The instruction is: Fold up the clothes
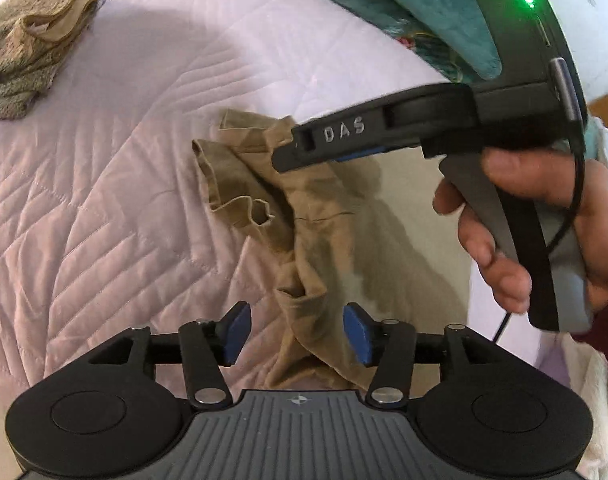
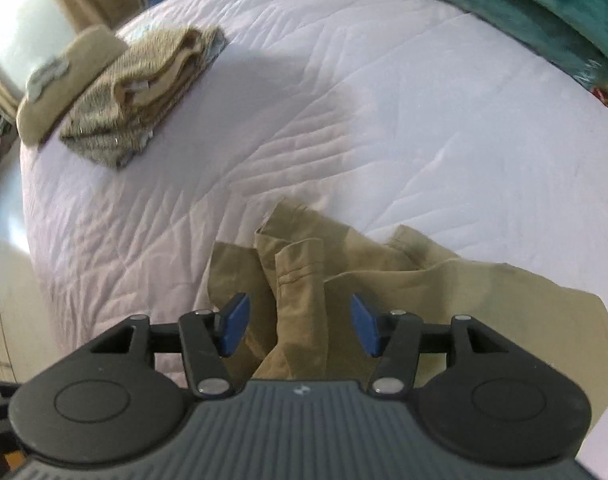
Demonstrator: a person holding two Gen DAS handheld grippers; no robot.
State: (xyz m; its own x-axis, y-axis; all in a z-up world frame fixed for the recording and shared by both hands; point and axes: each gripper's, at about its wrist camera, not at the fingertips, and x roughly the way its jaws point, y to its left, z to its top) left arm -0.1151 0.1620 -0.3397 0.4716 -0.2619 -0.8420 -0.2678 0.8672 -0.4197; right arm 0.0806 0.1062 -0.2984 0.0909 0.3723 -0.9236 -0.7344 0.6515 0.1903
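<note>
Tan garment [image 1: 324, 216] lies crumpled on my quilted bed [image 1: 104, 200]; left claw [image 1: 297, 334] released, right claw [image 2: 300, 324] released; only left view shows my right hand [image 1: 544, 216].

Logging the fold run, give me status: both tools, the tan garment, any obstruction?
Left tool open, right tool open, both over the cloth. Tan garment rumpled on the quilt, unfolded. Folded pile sits far off; nothing in the way.
</note>
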